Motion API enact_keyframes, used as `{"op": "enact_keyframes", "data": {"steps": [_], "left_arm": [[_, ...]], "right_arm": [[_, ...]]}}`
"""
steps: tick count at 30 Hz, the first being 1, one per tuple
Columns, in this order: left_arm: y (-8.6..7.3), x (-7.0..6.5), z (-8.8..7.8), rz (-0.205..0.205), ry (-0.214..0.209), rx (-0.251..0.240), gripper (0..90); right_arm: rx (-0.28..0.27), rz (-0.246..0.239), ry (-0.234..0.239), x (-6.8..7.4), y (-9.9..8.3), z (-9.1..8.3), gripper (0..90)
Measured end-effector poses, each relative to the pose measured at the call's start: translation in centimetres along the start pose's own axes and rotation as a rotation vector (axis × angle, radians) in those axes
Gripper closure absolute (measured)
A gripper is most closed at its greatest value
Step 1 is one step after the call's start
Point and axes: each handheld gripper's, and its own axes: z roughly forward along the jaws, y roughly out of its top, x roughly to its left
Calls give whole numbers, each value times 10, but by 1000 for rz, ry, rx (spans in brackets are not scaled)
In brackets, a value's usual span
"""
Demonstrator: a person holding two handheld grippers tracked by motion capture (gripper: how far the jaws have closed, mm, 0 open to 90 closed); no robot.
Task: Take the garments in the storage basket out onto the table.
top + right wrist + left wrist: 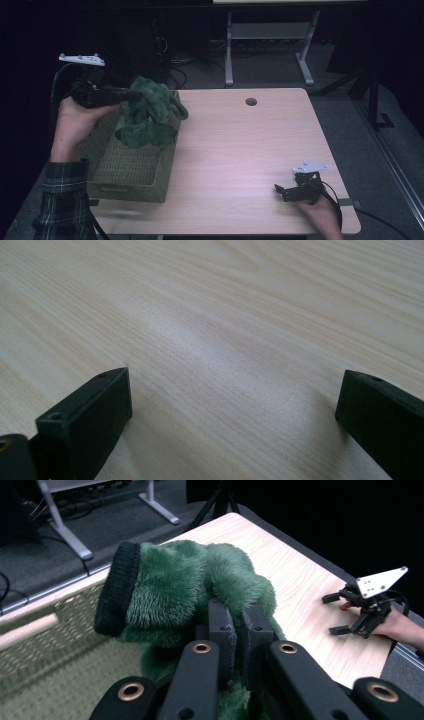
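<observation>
Between my left gripper's clenched jaws hangs the green fuzzy glove, above the woven basket; my right gripper's jaws stand released.

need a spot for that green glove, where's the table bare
Bare wood runs from the woven basket across to the right claw, and back to the cable hole. The left edge is crowded: basket, with the green glove above it.

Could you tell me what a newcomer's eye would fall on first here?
A fluffy green glove hangs above the woven basket at the table's left edge, pinched in the left tongs. Far off at the front right corner, the right tongs rest open on bare wood.
</observation>
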Motion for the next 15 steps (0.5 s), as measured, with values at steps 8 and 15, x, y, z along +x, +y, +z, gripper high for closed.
{"op": "enact_keyframes", "data": {"steps": [8,15], "left_arm": [[14,-21,18,35,-21,12,860],[22,-39,48,61,-60,45,862]], "right_arm": [[0,-2,0,0,0,0,12],[0,-4,0,0,0,0,12]]}}
